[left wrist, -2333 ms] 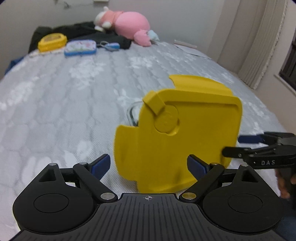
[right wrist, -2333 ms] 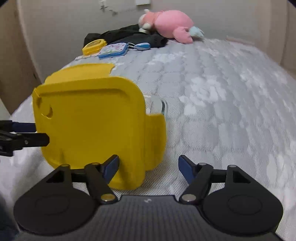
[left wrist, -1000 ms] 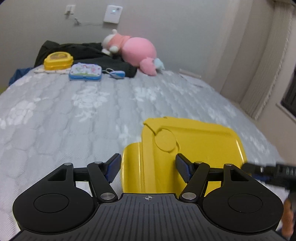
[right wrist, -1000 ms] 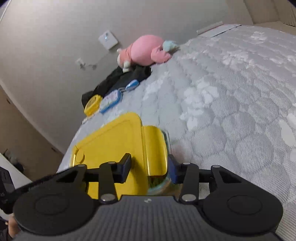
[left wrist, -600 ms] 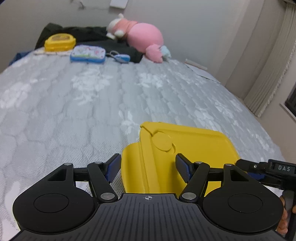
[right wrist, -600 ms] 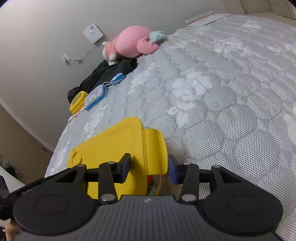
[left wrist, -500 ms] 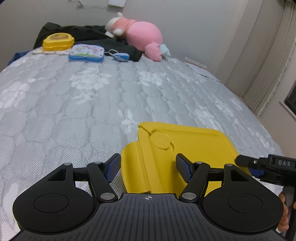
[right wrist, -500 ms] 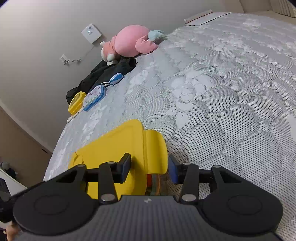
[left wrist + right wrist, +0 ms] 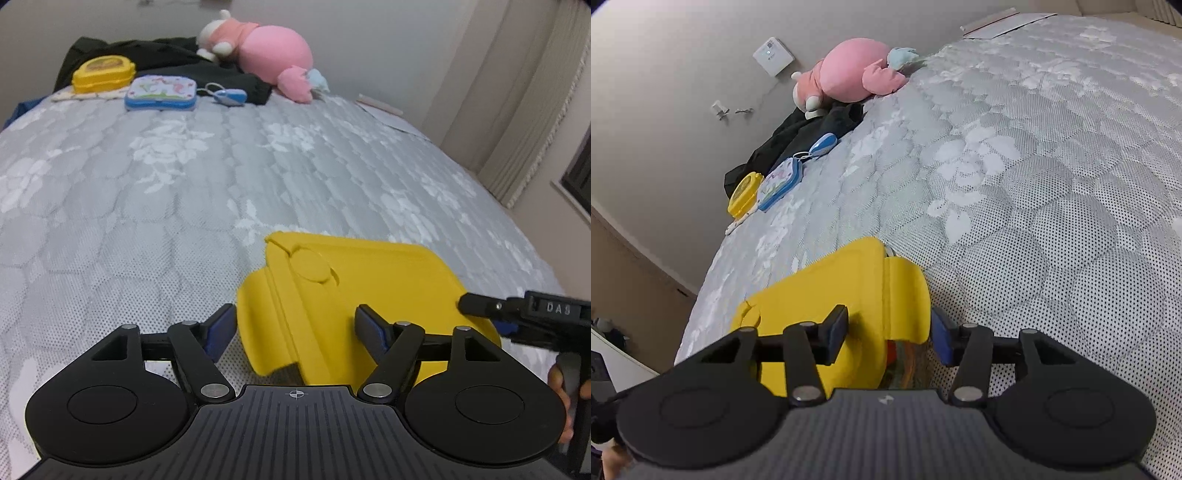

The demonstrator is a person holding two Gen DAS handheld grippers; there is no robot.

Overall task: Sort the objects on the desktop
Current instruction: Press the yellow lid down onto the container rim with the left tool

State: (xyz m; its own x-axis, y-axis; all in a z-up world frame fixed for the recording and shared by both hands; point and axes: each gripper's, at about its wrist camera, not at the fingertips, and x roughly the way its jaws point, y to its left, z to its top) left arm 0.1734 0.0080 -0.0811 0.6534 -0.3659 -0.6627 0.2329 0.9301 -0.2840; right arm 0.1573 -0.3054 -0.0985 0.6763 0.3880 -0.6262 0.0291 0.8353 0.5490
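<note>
Yellow plastic snap-lock lid (image 9: 369, 295) seated on a clear glass container (image 9: 905, 365), resting on the grey quilted bed (image 9: 147, 221) near its front edge, directly before both cameras. Appears laid flat and roughly level on the container; four side flaps not judged latched, the left flap (image 9: 266, 325) and the right flap (image 9: 907, 299) both standing out from the wall rather than pressed down.

Left hand-held gripper (image 9: 295, 328): jaws opening, straddling the left flap with clear gaps either side, no pad pressing. Right hand-held gripper (image 9: 888, 334): jaws opening, right flap between them, pads apparently just off it; contact not fully certain.

Judged status: lid placement done; latching of flaps doubtful or outstanding. Remaining items at the far end of the bed, well apart from the container: small yellow box (image 9: 103, 72), blue-rimmed printed case (image 9: 160, 92), blue key fob (image 9: 227, 96), pink plush toy (image 9: 266, 62), black garment (image 9: 166, 59) — unsorted as far as visible.

Orientation: lid near square, long axis not clearly distinguishable; round vent tab (image 9: 310, 266) at the far-left corner
</note>
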